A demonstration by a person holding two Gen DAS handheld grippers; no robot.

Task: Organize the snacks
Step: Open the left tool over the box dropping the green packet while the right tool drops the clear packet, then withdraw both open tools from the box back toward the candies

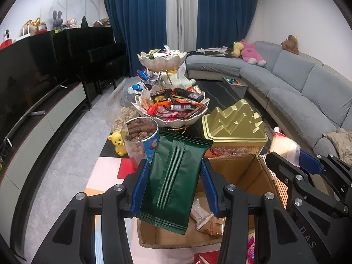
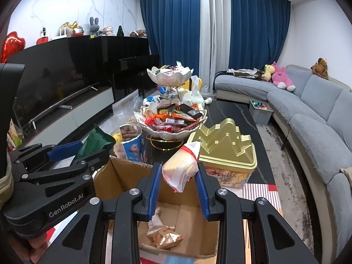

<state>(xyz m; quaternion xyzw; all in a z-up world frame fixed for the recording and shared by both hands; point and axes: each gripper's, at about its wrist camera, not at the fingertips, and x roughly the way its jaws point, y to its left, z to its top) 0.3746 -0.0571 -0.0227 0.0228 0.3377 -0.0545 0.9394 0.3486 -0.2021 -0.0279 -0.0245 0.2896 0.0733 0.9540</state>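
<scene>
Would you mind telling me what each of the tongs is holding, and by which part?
The left tongs grip a green packet across its long side edges. The right tongs pinch a pale wrapped snack by its lower end.

Both my wrist feeds look evenly lit by soft indoor light from overhead, bright enough and with only faint shadows. The black television (image 1: 26,83) on the left throws a dull sheen. The fisheye bends the far curtains (image 2: 176,26) and the sofa (image 2: 319,114), and the corners go black. Near and far both read fairly sharp.
</scene>
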